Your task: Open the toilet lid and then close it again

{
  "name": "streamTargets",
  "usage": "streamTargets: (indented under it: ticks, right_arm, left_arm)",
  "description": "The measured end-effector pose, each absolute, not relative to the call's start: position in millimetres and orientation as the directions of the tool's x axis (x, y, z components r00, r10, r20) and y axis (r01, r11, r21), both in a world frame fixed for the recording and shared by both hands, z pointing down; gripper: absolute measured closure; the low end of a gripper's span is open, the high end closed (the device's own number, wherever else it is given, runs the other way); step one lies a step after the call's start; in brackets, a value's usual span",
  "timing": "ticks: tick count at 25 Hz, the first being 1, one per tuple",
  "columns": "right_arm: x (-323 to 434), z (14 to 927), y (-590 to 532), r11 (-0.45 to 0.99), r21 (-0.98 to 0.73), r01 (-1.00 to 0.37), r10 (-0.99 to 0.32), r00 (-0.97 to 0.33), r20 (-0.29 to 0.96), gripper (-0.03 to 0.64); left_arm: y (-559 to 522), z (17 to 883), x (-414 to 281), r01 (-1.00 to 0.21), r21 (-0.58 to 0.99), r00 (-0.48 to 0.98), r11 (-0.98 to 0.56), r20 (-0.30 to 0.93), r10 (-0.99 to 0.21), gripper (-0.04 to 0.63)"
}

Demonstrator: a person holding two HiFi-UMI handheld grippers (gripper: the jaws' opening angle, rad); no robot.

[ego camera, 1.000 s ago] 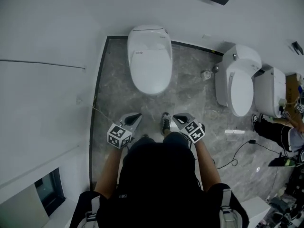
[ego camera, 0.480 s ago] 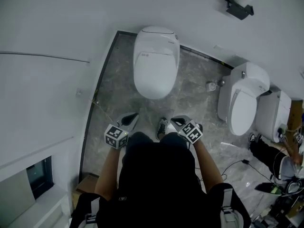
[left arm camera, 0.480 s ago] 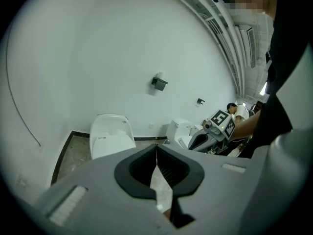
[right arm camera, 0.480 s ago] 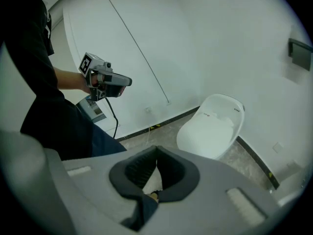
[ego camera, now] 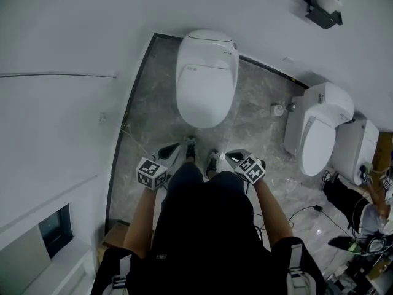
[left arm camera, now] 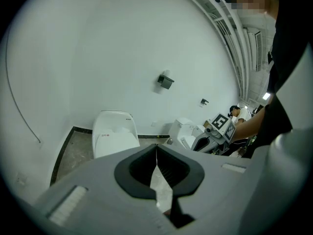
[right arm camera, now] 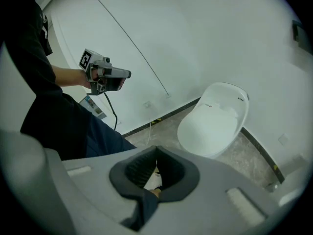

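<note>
A white toilet [ego camera: 206,78] with its lid [ego camera: 204,94] down stands against the back wall on the grey stone floor. It also shows in the left gripper view as the toilet [left arm camera: 113,133] and in the right gripper view as the toilet [right arm camera: 215,121]. My left gripper [ego camera: 169,150] and right gripper [ego camera: 233,158] hover short of the toilet's front, both shut and empty, well apart from the lid. In their own views the left gripper [left arm camera: 156,148] and right gripper [right arm camera: 155,151] have their tips meeting with nothing between.
A second white toilet [ego camera: 319,134] and a third unit [ego camera: 353,149] stand to the right. A paper holder [ego camera: 323,8] hangs on the wall. A white partition [ego camera: 55,115] borders the left. Cables [ego camera: 301,211] and another person [ego camera: 362,201] are at the right edge.
The person has stepped closer to the toilet; one foot now shows ahead between the grippers. Both grippers have advanced and sunk a little, staying shut.
</note>
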State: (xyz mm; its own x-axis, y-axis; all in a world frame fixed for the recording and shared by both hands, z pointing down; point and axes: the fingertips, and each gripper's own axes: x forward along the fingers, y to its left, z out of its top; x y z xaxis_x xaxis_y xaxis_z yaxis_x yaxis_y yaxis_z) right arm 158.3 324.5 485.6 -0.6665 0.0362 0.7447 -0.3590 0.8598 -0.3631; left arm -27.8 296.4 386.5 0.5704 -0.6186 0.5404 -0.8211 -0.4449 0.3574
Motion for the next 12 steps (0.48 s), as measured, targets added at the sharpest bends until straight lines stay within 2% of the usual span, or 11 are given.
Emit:
streamTargets:
  ticks: [12]
  right_arm:
    - [119,475,266,0.795,-0.292,-0.532,-0.114,-0.603,0.790,0.614]
  left_arm:
    - [226,412,-63,-0.693,0.416,0.715,-0.589,0.503,-0.486,0.583]
